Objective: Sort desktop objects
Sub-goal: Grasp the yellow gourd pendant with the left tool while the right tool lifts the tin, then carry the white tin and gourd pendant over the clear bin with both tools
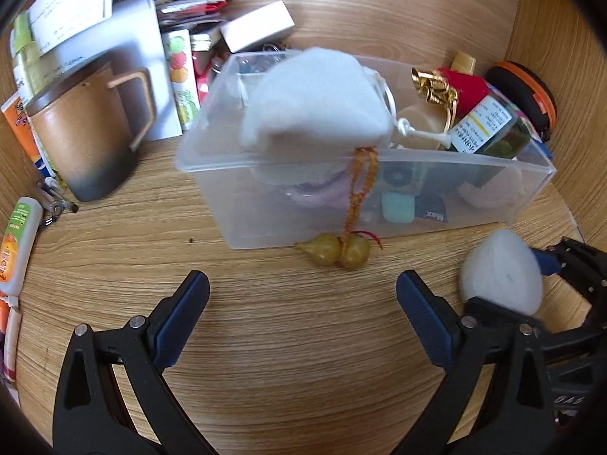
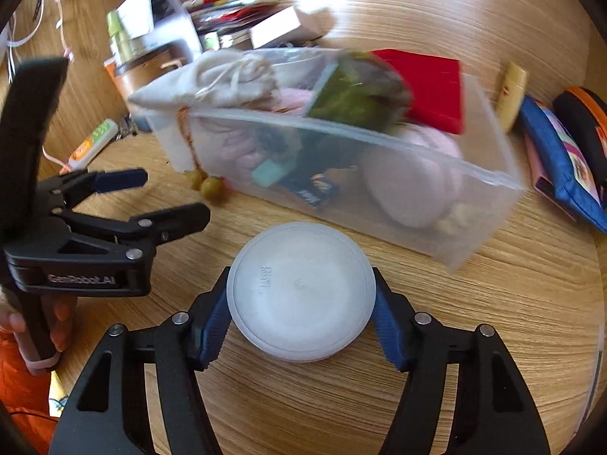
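My right gripper (image 2: 301,292) is shut on a white round lidded container (image 2: 299,288) that sits low over the wooden desk; both blue pads press on its sides. In the left wrist view the same container (image 1: 500,276) shows at the right edge. My left gripper (image 1: 302,284) stands open over bare desk with nothing between its fingers. Just beyond it lies a yellow gourd charm (image 1: 337,252), its orange cord running up into a clear plastic box (image 1: 455,159). A white cloth pouch (image 1: 315,102) rests on top of the box's contents.
The box also holds a green jar (image 1: 489,129), a red item (image 2: 428,83) and several small things. A brown mug (image 1: 83,132), papers and a tube (image 1: 19,242) crowd the left. An orange-black case (image 1: 527,94) and a blue pouch (image 2: 561,159) lie right of the box.
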`<state>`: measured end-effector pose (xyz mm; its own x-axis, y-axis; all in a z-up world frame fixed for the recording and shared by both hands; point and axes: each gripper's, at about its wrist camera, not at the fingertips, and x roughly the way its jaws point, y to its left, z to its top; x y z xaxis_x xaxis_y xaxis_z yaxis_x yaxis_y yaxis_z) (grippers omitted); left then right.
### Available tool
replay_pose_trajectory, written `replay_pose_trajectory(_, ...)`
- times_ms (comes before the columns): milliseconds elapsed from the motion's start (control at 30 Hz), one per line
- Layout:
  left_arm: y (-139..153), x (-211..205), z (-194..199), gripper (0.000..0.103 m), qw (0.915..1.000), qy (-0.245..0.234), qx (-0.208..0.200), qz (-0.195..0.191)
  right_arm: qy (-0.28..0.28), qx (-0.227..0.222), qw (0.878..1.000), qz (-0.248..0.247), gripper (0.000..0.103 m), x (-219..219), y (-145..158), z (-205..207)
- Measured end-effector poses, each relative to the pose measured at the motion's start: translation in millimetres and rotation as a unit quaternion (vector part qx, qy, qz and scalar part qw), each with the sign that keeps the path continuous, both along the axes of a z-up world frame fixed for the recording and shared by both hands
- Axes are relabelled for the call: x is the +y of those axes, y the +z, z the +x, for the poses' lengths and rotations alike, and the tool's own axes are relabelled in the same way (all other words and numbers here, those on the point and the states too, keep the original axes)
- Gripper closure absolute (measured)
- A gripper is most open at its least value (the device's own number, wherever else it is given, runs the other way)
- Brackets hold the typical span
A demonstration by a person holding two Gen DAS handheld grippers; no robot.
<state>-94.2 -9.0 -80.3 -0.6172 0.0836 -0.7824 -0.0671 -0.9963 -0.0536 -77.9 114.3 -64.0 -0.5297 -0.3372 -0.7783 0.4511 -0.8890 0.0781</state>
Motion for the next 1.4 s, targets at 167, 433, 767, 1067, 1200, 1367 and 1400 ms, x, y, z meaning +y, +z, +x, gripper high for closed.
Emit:
replay_pose_trajectory(167,1.0,11.5,-4.2,0.004,1.0,0.001,0.0,0.001,-0.011,0.017,1.0,-0.019,0.041,22.9,11.8,-3.6)
replay_pose_trajectory(433,-0.9,17.0,-7.9,0.029,1.0,0.001,-0.007,0.0,0.0,0.053,0.998,-0.03,0.041,37.9,28.5,2.0)
replay_pose_trajectory(767,4.1,20.4,-10.5,0.051,1.0,-0.002,-0.003,0.003,0.008,0.062,0.998,-0.031,0.041,43.3,34.2,2.5)
replay_pose_trajectory(1067,8.4,22.6,-6.8,0.072,0.9996,-0.025,0.008,-0.011,0.007,0.075,0.997,-0.033,0.041,42.7,40.3,4.9)
replay_pose_trajectory(1200,13.3,27.0,-2.8,0.072,0.9991,-0.035,0.019,-0.017,0.005,0.079,0.996,-0.033,0.041,43.2,41.4,7.6)
replay_pose_trajectory(1367,26.6,25.2,12.0,0.072,0.9983,-0.043,0.037,-0.011,-0.003,0.087,0.996,-0.035,0.041,45.7,46.1,9.2)
replay_pose_trajectory(1400,31.4,24.2,15.8,0.072,0.9981,-0.04,0.045,-0.012,-0.005,0.089,0.995,-0.035,0.041,45.7,47.2,9.3)
